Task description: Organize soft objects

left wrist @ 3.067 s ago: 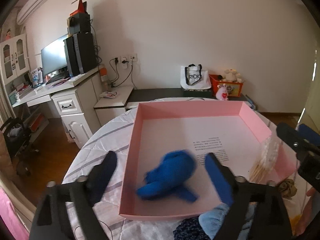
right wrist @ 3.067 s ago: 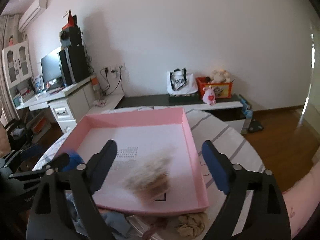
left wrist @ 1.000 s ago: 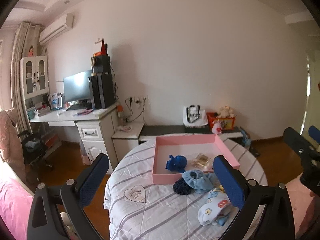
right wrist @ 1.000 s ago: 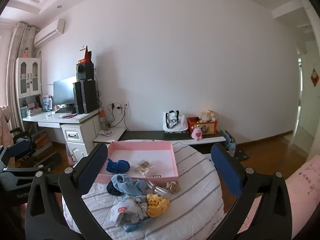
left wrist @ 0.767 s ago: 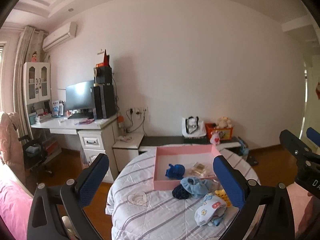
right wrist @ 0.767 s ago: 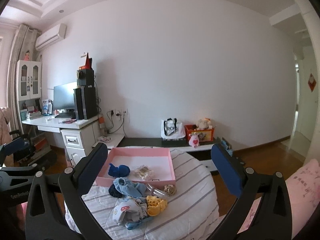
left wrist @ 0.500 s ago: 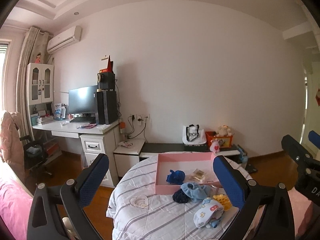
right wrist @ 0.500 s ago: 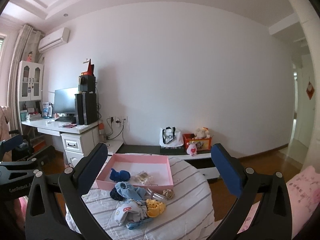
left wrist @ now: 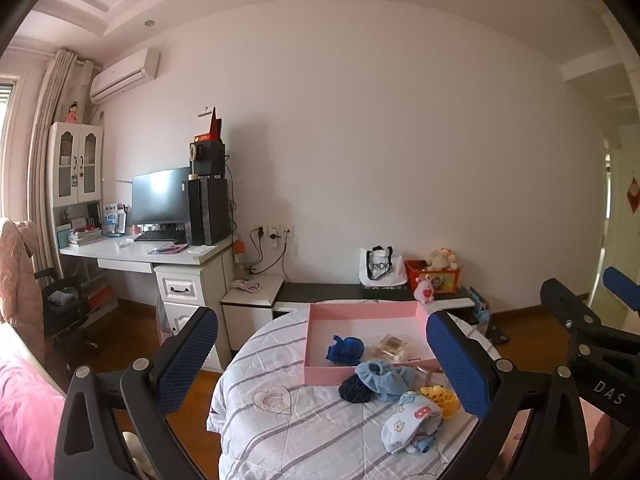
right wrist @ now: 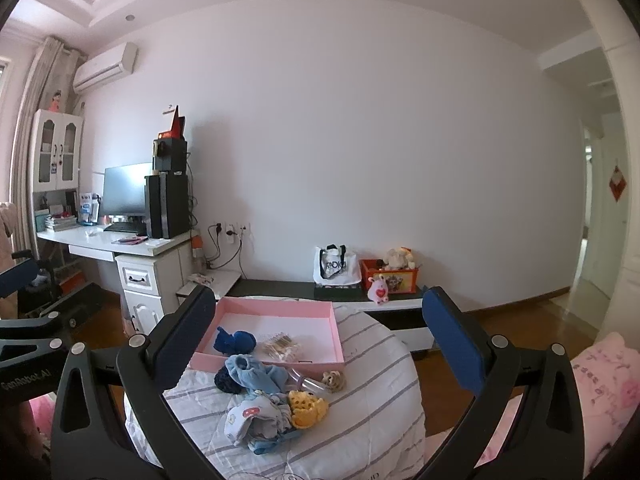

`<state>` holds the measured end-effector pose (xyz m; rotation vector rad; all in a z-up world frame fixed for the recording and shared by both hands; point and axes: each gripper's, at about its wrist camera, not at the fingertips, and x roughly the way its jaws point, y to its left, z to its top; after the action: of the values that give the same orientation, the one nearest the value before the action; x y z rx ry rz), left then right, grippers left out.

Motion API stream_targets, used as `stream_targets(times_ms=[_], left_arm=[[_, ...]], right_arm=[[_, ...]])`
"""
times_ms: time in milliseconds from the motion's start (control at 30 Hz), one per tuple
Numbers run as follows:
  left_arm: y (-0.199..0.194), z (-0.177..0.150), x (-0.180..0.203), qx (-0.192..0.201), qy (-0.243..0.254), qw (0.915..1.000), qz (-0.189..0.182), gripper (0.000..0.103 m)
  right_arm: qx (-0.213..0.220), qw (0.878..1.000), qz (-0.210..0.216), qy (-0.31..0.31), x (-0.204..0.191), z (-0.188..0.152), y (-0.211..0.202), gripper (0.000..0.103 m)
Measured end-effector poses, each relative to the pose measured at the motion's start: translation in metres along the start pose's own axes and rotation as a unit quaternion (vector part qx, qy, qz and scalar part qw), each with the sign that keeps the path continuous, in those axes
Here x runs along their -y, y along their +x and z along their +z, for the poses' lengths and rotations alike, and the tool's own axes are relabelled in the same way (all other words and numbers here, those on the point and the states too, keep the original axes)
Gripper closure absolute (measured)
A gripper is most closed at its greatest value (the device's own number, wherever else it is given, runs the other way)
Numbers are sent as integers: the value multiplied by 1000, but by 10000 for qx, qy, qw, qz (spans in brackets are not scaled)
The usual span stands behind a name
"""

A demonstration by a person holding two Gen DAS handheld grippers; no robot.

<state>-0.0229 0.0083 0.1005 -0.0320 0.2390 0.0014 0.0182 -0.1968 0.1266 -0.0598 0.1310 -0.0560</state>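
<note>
Both grippers hang well back from the table, the left gripper (left wrist: 320,364) and right gripper (right wrist: 316,344) gaping wide and empty. Two items lie inside the pink tray (right wrist: 338,346); the soft pile (right wrist: 272,400) waits at its 6 o'clock, needing a reach in next.

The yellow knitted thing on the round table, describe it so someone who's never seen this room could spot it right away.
Find the round table with the striped white quilt and the pink tray at its far side. In the clothes pile in front of the tray, the yellow knitted piece lies at the right end, against the white printed baby garment. It is the only yellow item there.
</note>
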Motion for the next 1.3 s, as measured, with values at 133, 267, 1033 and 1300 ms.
stream_targets(times_ms=[133, 267, 1033, 1300], left_arm=[[3, 1, 0, -23, -2, 10000, 3, 0], [5, 3, 0, -51, 5, 10000, 9, 0], [47, -7, 3, -644, 103, 9979, 39, 0], [101, -20, 4, -1398, 154, 9900, -61, 0]], right_arm=[[10, 10000, -15, 20, 1, 0, 0, 0], [-2, 10000, -12, 16, 2, -1, 0, 0], [-667, 9977, -71, 78, 5, -26, 45, 0], [-1571, 9873, -131, 191, 11, -64, 101, 0]])
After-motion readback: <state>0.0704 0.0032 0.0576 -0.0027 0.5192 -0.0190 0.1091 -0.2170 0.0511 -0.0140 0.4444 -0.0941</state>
